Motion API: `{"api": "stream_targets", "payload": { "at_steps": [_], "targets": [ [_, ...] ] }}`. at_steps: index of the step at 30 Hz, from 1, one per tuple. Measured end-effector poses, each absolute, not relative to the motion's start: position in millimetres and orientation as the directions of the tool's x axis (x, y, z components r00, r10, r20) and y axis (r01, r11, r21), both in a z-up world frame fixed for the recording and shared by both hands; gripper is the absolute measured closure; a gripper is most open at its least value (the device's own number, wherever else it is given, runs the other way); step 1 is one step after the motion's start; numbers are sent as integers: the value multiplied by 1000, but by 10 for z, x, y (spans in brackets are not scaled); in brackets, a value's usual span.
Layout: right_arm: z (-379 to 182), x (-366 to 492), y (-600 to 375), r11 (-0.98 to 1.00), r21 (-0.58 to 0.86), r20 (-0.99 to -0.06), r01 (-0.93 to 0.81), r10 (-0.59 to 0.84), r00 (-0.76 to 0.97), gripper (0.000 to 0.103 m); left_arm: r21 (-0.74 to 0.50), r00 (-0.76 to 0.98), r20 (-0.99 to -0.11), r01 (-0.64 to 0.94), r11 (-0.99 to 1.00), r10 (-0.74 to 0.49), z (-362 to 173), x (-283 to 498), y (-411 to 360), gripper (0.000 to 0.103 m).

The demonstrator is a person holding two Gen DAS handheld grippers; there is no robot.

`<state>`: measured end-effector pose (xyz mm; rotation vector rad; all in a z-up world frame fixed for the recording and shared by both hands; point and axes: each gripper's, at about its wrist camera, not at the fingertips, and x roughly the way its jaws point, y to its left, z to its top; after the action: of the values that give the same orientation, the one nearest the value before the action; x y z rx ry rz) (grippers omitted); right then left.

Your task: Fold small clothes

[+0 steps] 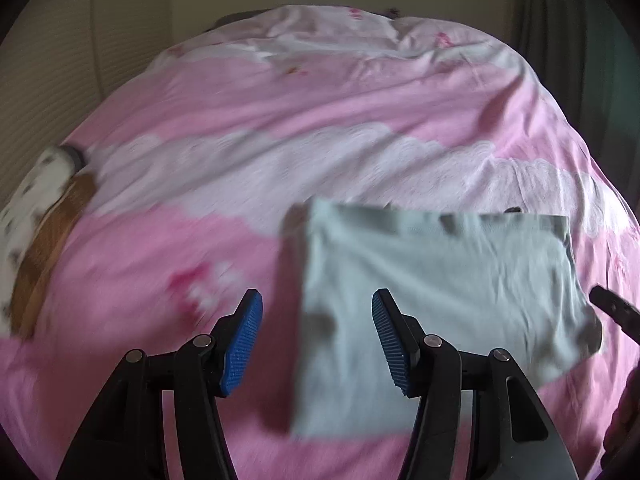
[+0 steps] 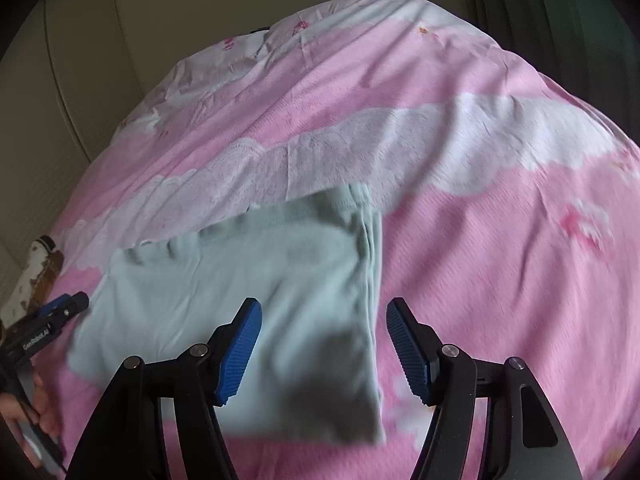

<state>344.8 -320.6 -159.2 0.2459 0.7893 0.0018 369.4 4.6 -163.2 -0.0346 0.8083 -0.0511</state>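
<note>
A pale mint-green garment (image 1: 432,292) lies folded into a flat rectangle on the pink bedspread (image 1: 280,128). It also shows in the right wrist view (image 2: 256,292). My left gripper (image 1: 316,340) is open and empty, hovering over the garment's left edge. My right gripper (image 2: 324,348) is open and empty, over the garment's right edge. The left gripper's tip (image 2: 68,306) shows at the garment's left side in the right wrist view. The right gripper's tip (image 1: 612,308) shows past the garment's right corner in the left wrist view.
A white spotted and brown garment (image 1: 36,232) lies at the bed's left edge, also in the right wrist view (image 2: 38,272). A beige wall (image 1: 60,60) stands left of the bed. A dark curtain (image 2: 560,12) hangs at the far right.
</note>
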Motion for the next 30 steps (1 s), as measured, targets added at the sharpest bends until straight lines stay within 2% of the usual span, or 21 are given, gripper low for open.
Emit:
{"api": "stream_targets", "payload": {
  "at_steps": [6,15,21,26,30],
  "targets": [
    [-1672,3022,-3271,957,266,-721,114,119,682,37,-54,698,-716,-12,998,-30,-1643,3187,99,47],
    [-1865,2842,-3463,903,390,-734,180,187,653,37,-57,686,-727,-58,997,-2,-1807,3096,59,47],
    [-1879,3007,-3440,906,385,-736,176,186,651,37,-65,670,-742,-93,994,14,-1890,3181,122,47],
    [-1760,3293,-3532,920,367,-706,134,182,684,37,-79,697,-717,-93,993,8,-1751,3265,-15,47],
    [-1647,3702,-3648,920,386,-686,74,232,690,37,-91,708,-706,-78,993,-10,-1640,3503,-227,46]
  ]
}}
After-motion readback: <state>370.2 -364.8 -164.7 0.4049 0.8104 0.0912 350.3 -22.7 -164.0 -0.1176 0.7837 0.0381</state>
